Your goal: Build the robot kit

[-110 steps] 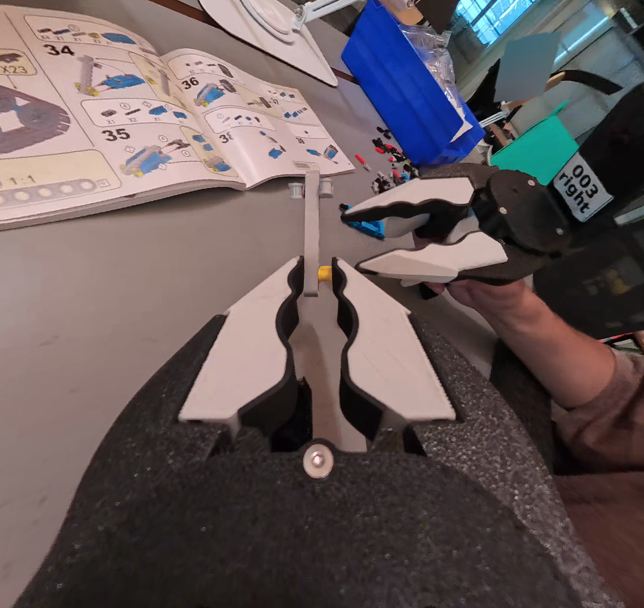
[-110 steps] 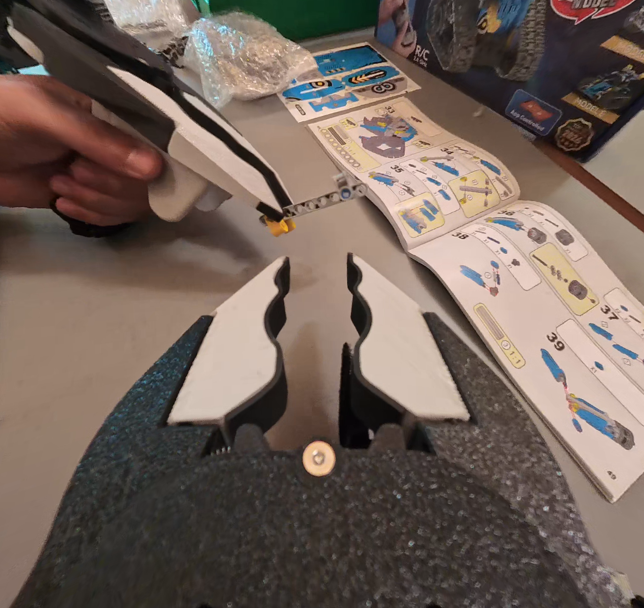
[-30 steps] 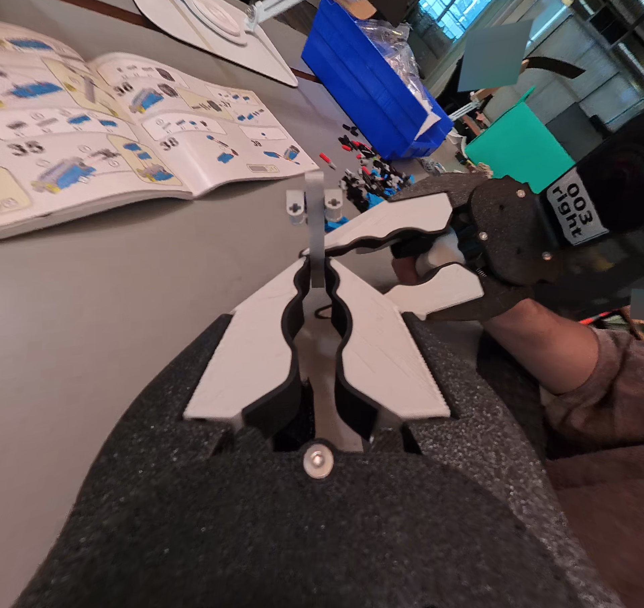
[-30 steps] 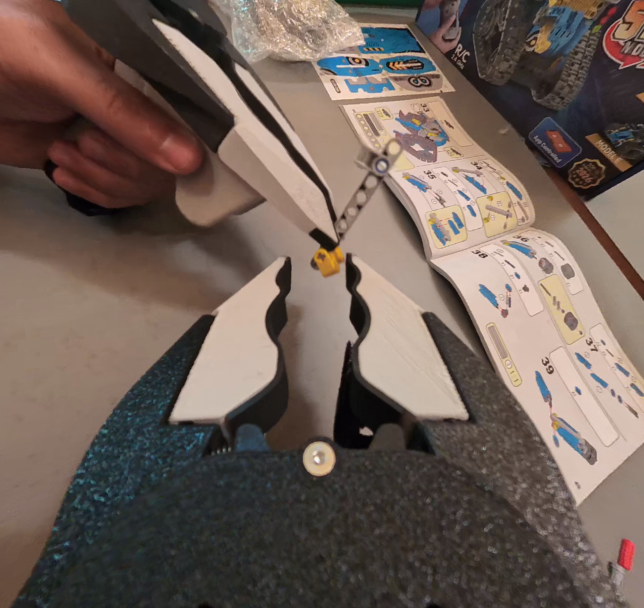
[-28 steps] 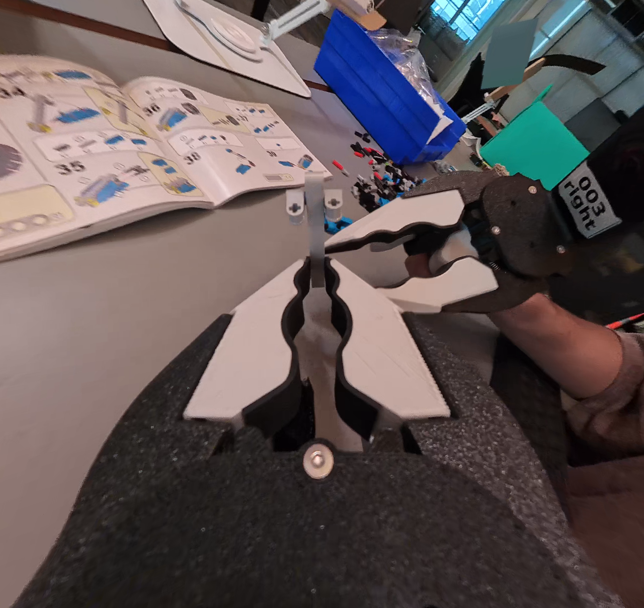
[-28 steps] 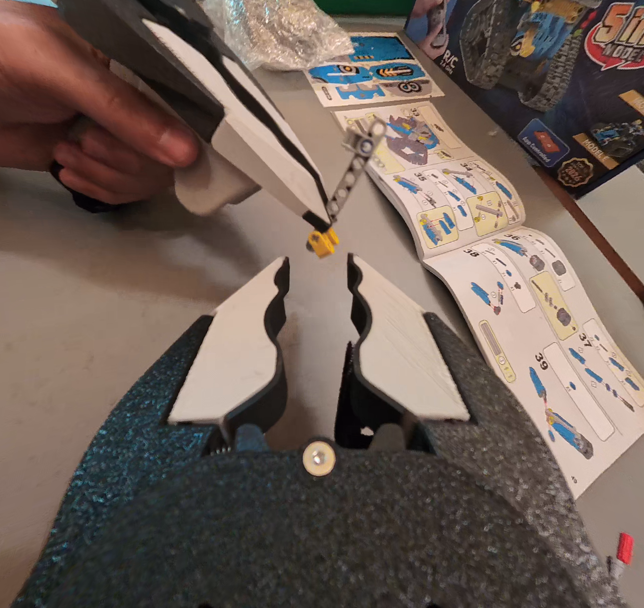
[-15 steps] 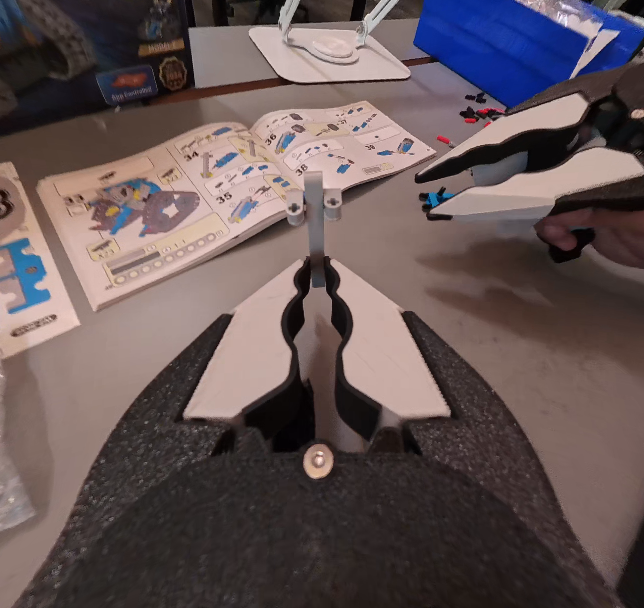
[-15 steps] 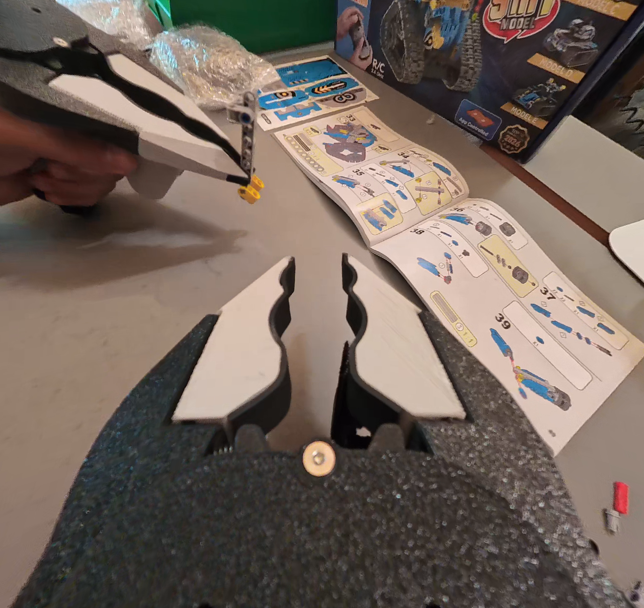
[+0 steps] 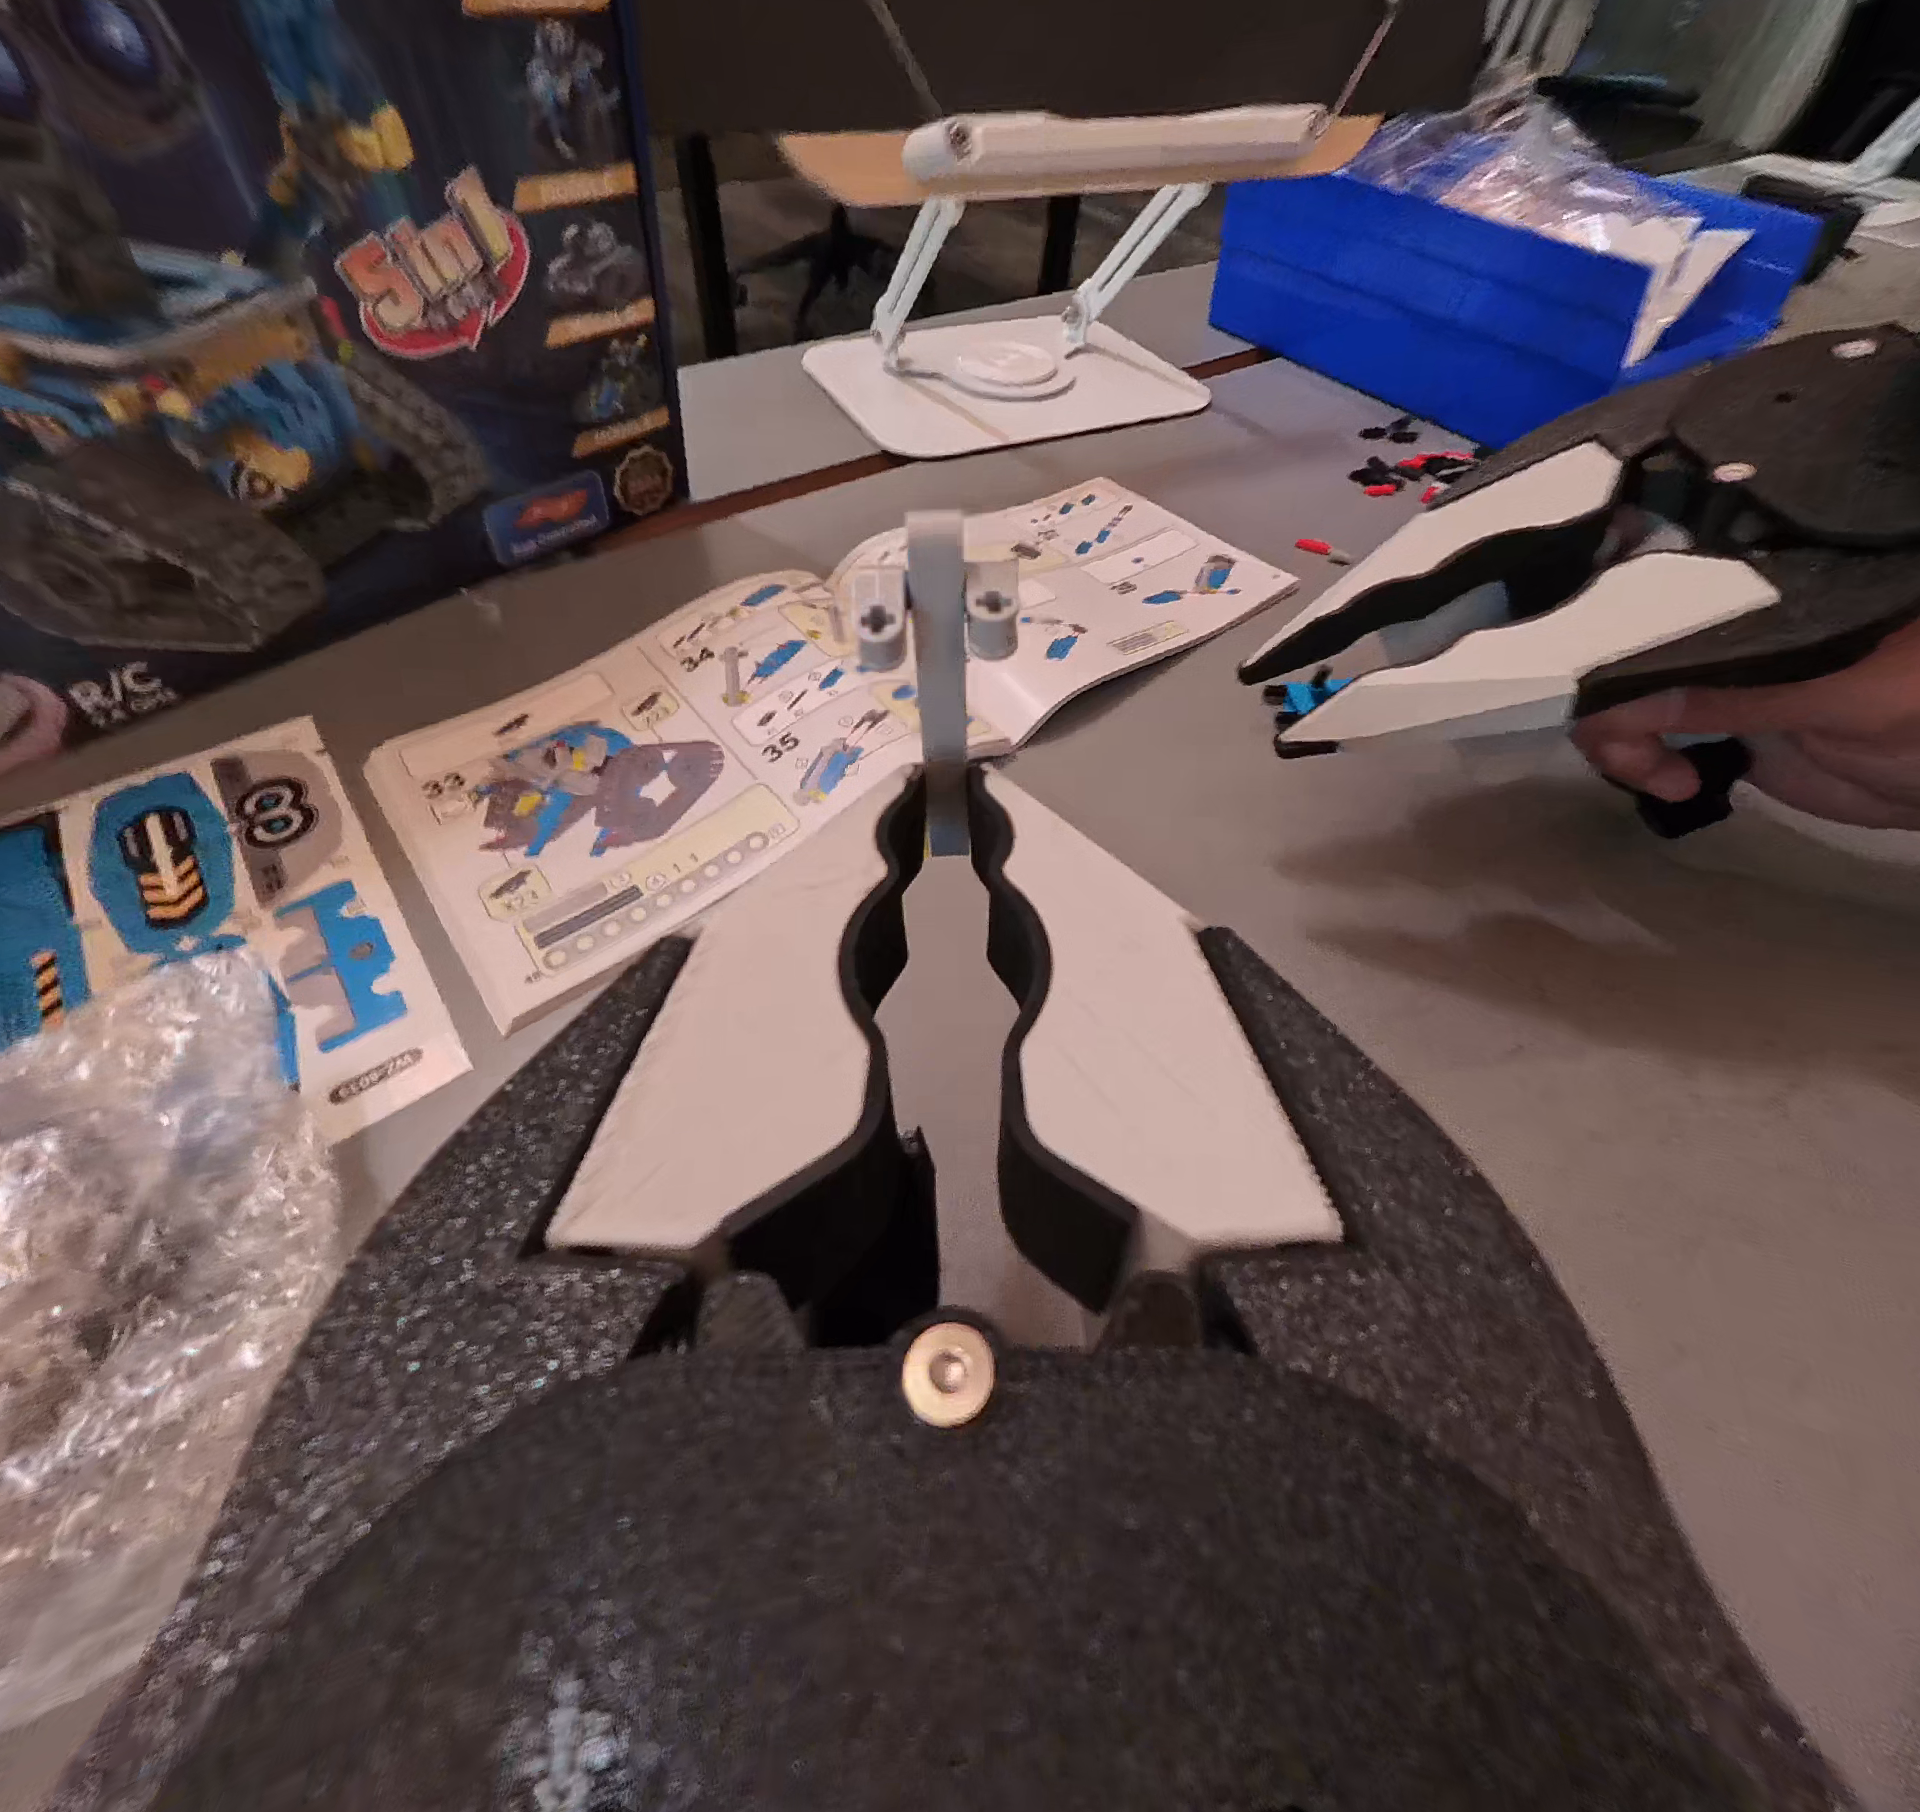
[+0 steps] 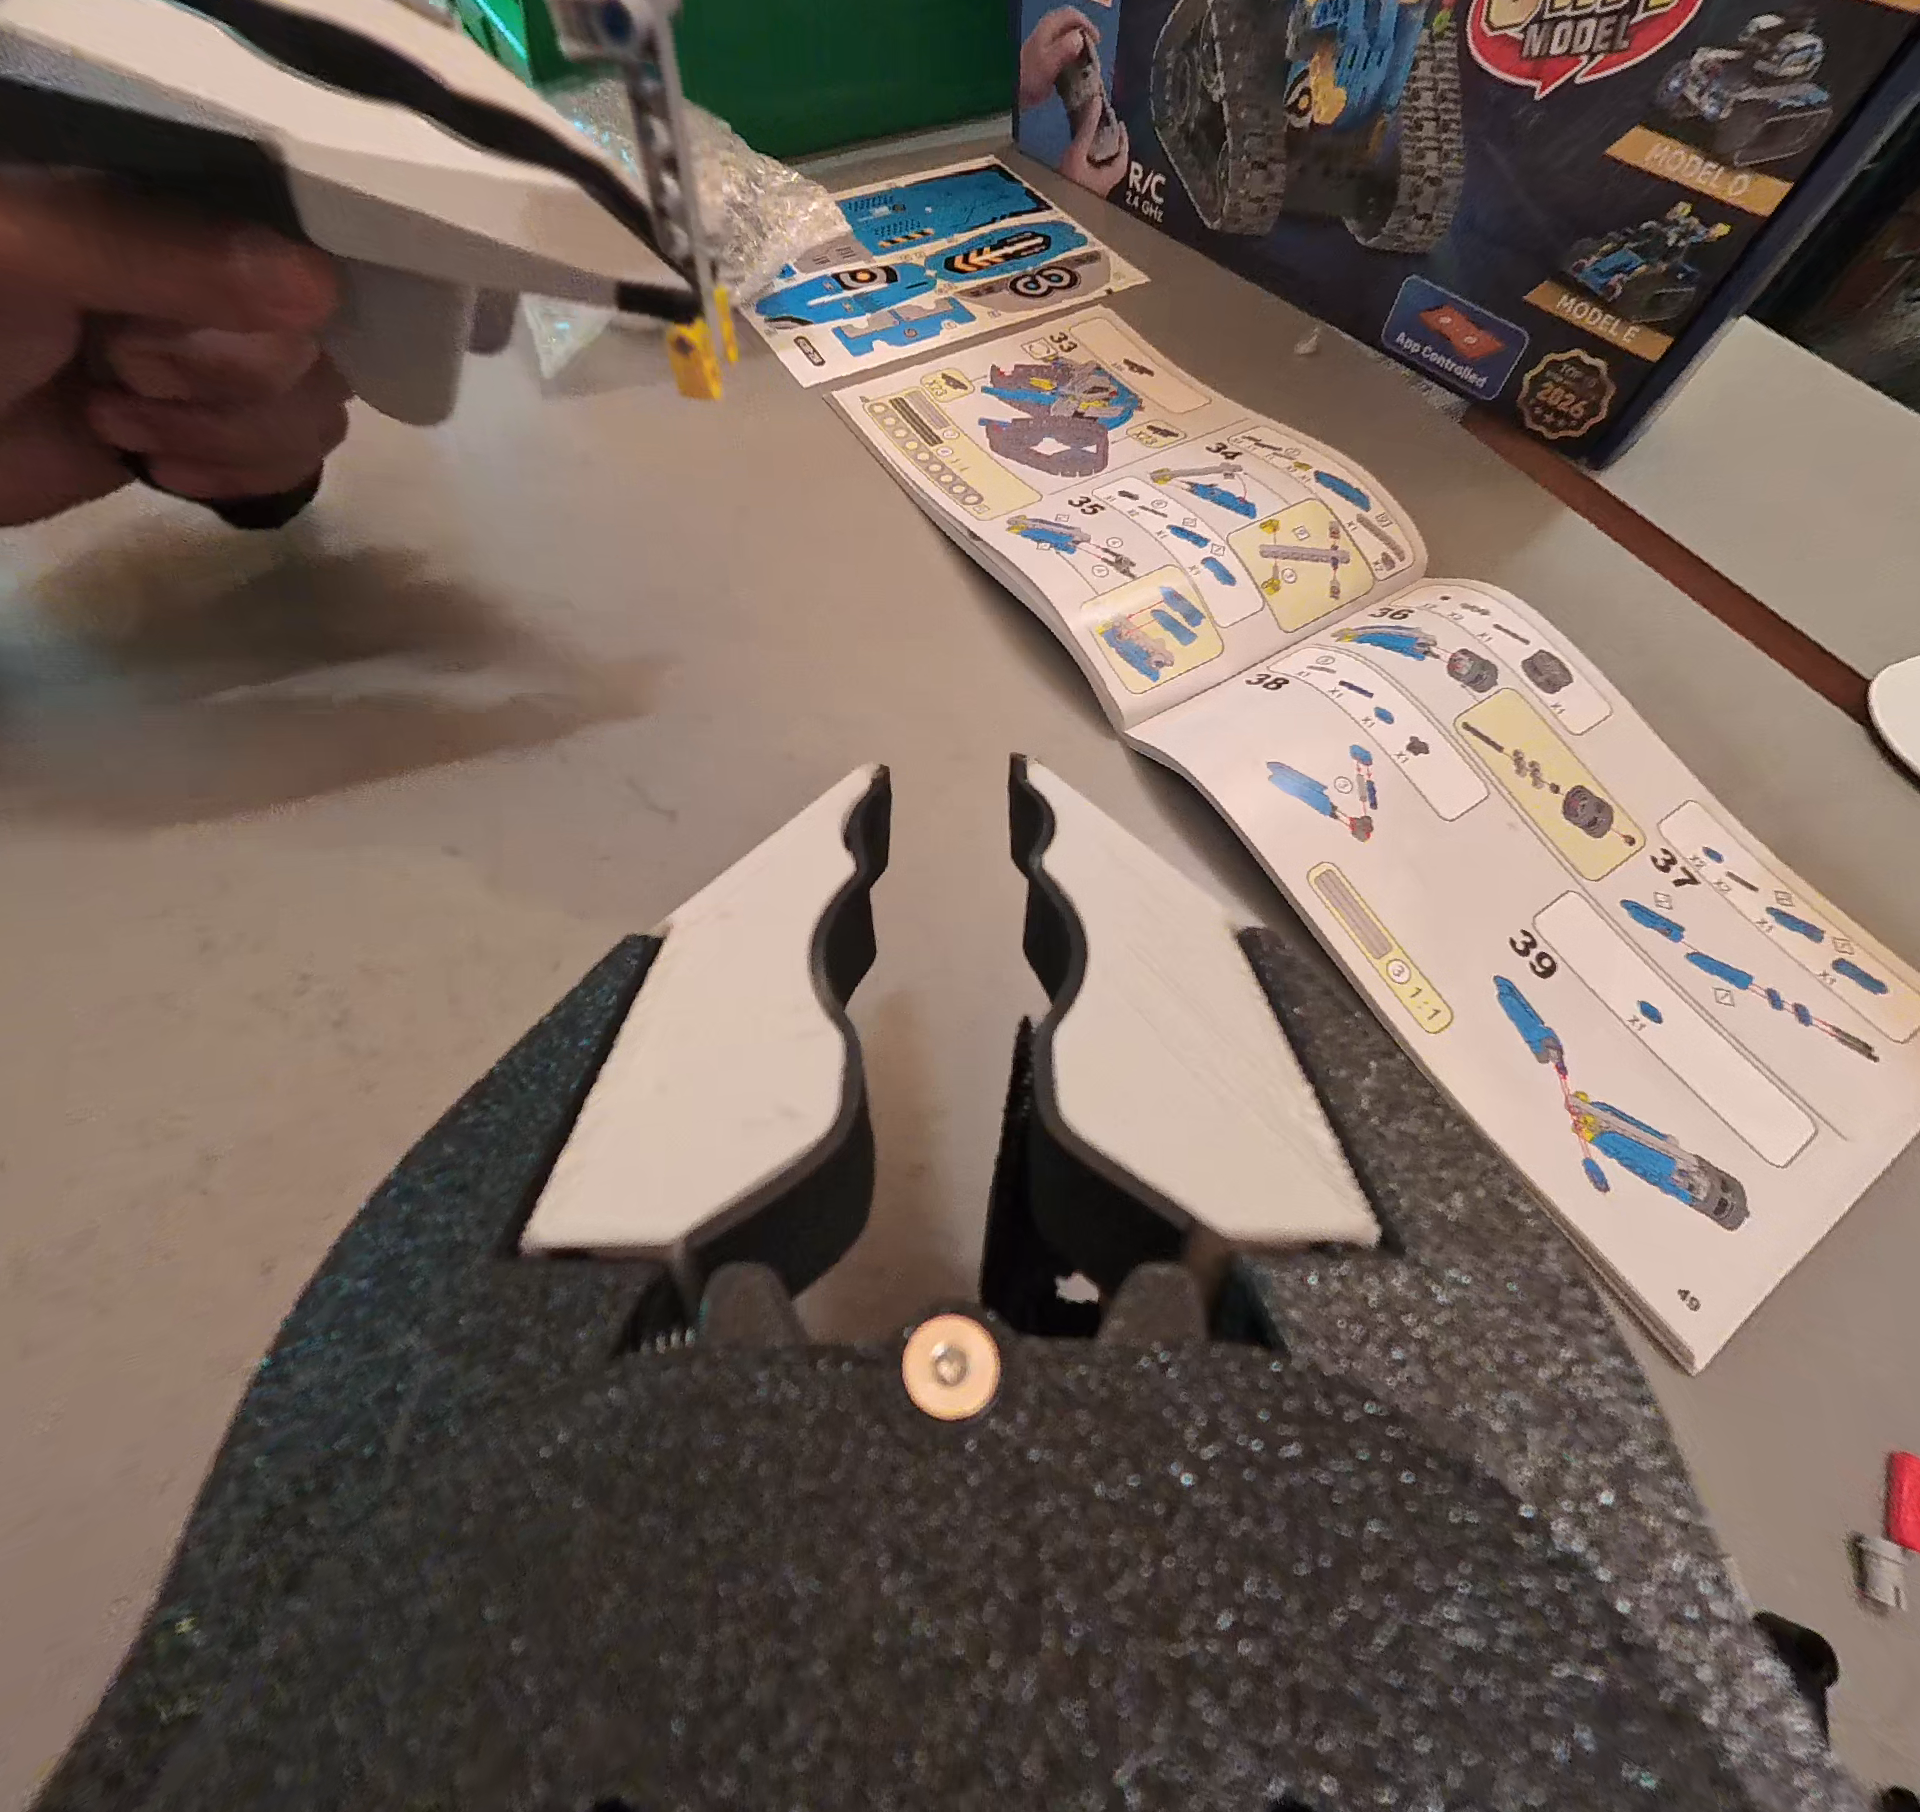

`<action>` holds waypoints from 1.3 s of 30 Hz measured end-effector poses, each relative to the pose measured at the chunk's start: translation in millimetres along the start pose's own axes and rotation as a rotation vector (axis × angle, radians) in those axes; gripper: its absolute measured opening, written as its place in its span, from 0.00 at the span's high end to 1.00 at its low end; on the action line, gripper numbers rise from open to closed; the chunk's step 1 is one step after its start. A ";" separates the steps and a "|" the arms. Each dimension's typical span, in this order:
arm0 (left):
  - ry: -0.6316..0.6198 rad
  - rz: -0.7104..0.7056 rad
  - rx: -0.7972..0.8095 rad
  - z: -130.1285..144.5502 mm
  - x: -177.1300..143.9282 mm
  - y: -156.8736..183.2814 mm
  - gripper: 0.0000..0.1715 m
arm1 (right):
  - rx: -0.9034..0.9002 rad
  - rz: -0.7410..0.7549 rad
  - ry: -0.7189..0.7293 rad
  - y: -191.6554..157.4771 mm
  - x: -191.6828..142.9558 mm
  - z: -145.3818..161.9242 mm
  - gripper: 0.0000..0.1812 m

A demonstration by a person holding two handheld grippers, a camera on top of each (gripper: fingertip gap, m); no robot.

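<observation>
My left gripper (image 9: 943, 796) is shut on the lower end of a grey holed beam (image 9: 940, 661) and holds it upright above the grey table. Two small grey connectors (image 9: 883, 619) sit on the beam's top end. In the right wrist view the same beam (image 10: 660, 115) has a yellow piece (image 10: 698, 360) at its bottom, just below the left gripper (image 10: 665, 292). My right gripper (image 10: 948, 786) is open and empty, low over bare table. It also shows in the left wrist view (image 9: 1273, 708), well to the right of the beam, with a blue piece (image 9: 1304, 697) at its tips.
An open instruction booklet (image 9: 727, 723) (image 10: 1351, 723) and a sticker sheet (image 9: 208, 879) lie ahead. A toy box (image 10: 1455, 100), a white stand (image 9: 1008, 391) and a blue bin (image 9: 1455, 287) stand behind. Bubble wrap (image 9: 125, 1243) is at the left. Small loose parts (image 9: 1403, 469) lie at the right. My right fingertips sit around 11 cm from my left ones.
My left gripper has swung left and up with the beam, now upright. My right gripper has drawn back from the yellow piece and stays open.
</observation>
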State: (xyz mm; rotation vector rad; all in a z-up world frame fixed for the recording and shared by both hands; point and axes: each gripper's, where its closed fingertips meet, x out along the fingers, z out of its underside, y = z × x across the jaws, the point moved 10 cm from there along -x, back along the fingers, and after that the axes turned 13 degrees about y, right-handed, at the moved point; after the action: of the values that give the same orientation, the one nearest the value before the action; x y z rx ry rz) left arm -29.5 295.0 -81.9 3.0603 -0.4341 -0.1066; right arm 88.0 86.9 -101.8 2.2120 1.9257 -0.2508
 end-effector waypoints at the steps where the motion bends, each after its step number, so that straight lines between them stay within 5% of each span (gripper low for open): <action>1: 0.019 0.029 -0.001 -2.0 -2.3 1.2 0.96 | -0.004 0.000 -0.002 -0.1 0.0 0.1 0.88; 13: 0.014 0.207 -0.130 -0.3 -2.7 5.1 0.96 | 0.088 0.072 0.063 31.0 -20.7 -6.8 0.89; 17: -0.143 0.231 -0.252 14.8 8.2 9.0 0.96 | 0.230 0.153 0.109 64.0 -43.0 -7.4 0.89; 22: -0.389 0.261 -0.171 28.9 20.6 29.6 0.96 | 0.296 0.141 -0.010 84.0 -55.9 0.1 0.88; 26: -0.633 0.281 -0.087 30.7 33.7 50.8 0.96 | 0.153 -0.079 -0.324 71.5 -61.4 16.9 0.76; 29: -0.709 0.291 -0.009 24.6 41.4 60.6 0.96 | -0.013 -0.091 -0.364 63.9 -72.3 25.3 0.71; 39: -0.484 0.348 -0.040 17.1 38.9 46.2 0.96 | -0.033 -0.052 -0.399 65.8 -48.3 43.2 0.82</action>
State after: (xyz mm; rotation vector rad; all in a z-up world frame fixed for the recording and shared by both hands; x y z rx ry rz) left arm -6.3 239.2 -98.7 2.8401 -0.9603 -0.8317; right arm 146.7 20.7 -128.7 1.9126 1.7529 -0.6122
